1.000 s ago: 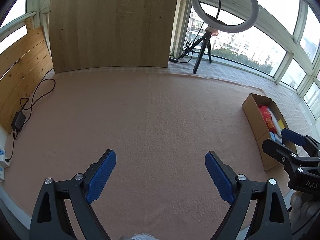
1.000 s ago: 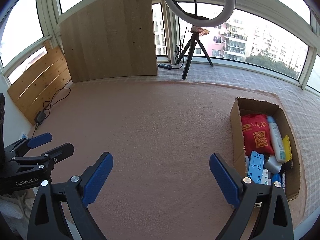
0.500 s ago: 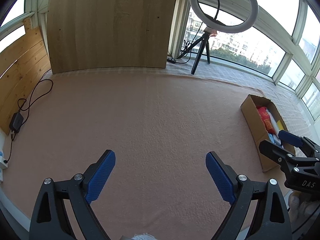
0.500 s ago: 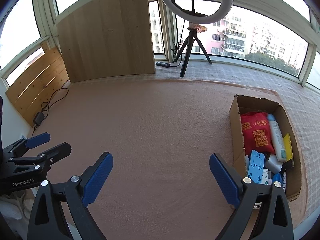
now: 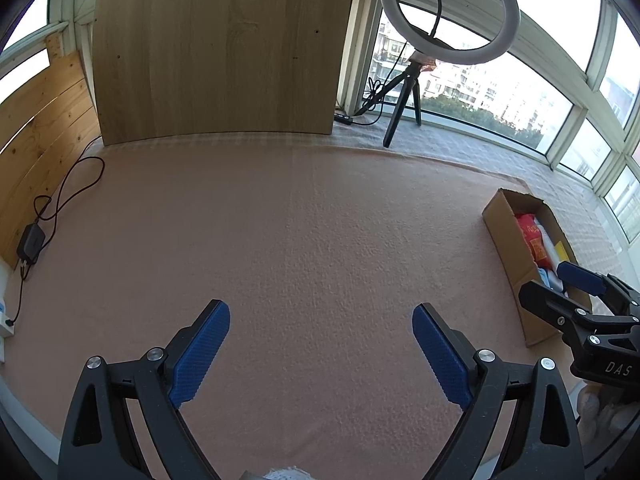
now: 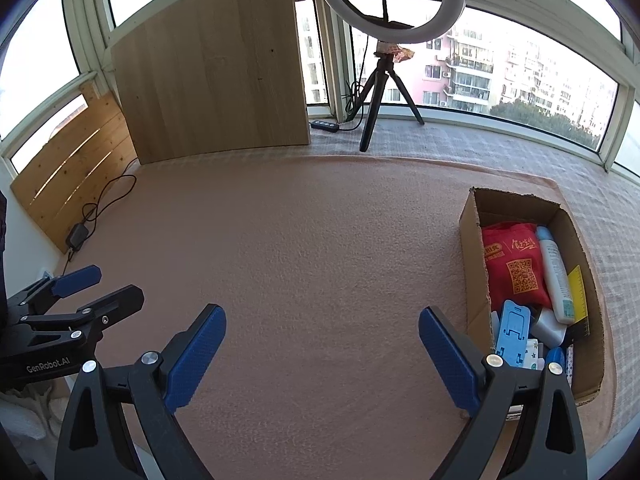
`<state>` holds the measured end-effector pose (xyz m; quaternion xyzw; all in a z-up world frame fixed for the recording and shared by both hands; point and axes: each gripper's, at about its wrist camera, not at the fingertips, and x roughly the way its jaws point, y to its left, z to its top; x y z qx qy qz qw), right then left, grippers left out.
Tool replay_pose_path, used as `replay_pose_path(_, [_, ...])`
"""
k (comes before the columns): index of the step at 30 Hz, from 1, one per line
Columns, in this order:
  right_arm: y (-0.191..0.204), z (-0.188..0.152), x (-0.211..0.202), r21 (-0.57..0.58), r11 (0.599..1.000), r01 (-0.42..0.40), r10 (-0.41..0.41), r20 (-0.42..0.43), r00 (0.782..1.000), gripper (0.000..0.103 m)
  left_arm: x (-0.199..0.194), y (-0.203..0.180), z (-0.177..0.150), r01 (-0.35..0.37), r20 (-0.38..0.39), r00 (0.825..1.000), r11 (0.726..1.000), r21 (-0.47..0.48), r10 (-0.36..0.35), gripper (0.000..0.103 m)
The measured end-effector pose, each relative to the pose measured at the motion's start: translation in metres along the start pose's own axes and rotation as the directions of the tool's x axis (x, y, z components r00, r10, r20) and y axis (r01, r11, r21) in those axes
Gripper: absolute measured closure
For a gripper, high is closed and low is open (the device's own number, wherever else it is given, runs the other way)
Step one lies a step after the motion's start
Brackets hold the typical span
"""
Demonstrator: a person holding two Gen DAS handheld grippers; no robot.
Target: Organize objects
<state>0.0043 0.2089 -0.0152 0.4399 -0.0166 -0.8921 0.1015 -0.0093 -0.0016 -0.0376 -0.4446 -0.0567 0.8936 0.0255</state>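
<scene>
Over the pink mat [image 6: 320, 260] | left gripper [image 5: 320, 344] and right gripper [image 6: 322, 344] both spread wide, empty | view barely shifted from a second ago, nothing picked | box [image 6: 474, 280] at right holds red pouch [image 6: 512, 268], bottle [image 6: 556, 276] | sorting looks finished.

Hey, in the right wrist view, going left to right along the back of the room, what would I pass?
Slatted wood panel → black power adapter → large wooden board → power strip → ring light tripod → cardboard box.
</scene>
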Motion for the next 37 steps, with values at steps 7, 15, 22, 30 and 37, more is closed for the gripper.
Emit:
replay_pose_path(7, [-0.002,-0.001,0.002,0.013,1.0,-0.005,0.005,-0.007,1.0,0.008,0.002,0.0,0.0,-0.005,-0.002,1.0,1.0,0.004,0.005,0.008])
replay_pose_path(15, [-0.002,-0.003,0.006,0.021,1.0,-0.01,0.011,-0.019,1.0,0.008,0.006,-0.001,-0.002,-0.005,-0.011,1.0,1.0,0.014,0.005,0.007])
replay_pose_path(22, [-0.002,-0.003,0.009,0.025,1.0,-0.017,0.018,-0.028,0.999,0.008,0.006,0.0,-0.003,-0.006,-0.008,1.0,1.0,0.014,0.007,0.007])
replay_pose_path(30, [-0.002,-0.004,0.012,0.033,0.999,-0.019,0.02,-0.034,0.999,0.008,0.01,0.0,-0.004,0.002,-0.013,1.0,0.999,0.032,-0.001,0.007])
replay_pose_path(37, [-0.002,-0.006,0.017,0.036,0.999,-0.023,0.024,-0.048,0.999,0.008,0.016,-0.001,-0.006,0.008,-0.033,0.999,0.999,0.04,-0.007,0.007])
